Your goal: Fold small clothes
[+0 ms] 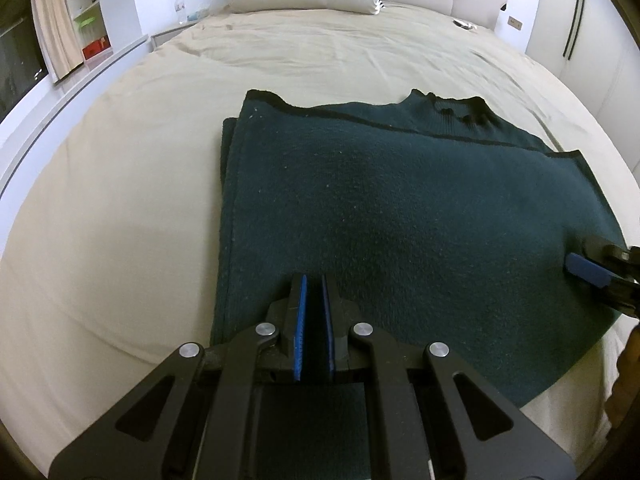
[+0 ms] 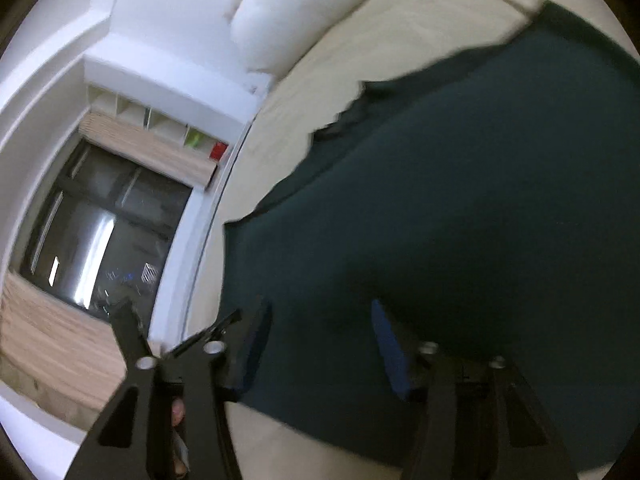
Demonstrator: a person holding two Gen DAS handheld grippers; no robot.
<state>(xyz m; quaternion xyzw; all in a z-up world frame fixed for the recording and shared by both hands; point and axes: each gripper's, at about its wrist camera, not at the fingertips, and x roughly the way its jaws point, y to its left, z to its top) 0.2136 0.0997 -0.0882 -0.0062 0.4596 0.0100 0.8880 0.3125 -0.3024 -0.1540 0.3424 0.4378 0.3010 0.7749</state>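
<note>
My left view is sharp and evenly lit from overhead, the beige bed sheet (image 1: 140,200) bright and the dark teal knitted garment (image 1: 400,208) swallowing detail. My right view is smeared by motion blur; glare streaks the dark window pane (image 2: 100,240). Fisheye bending curves both edges into black corners.
</note>
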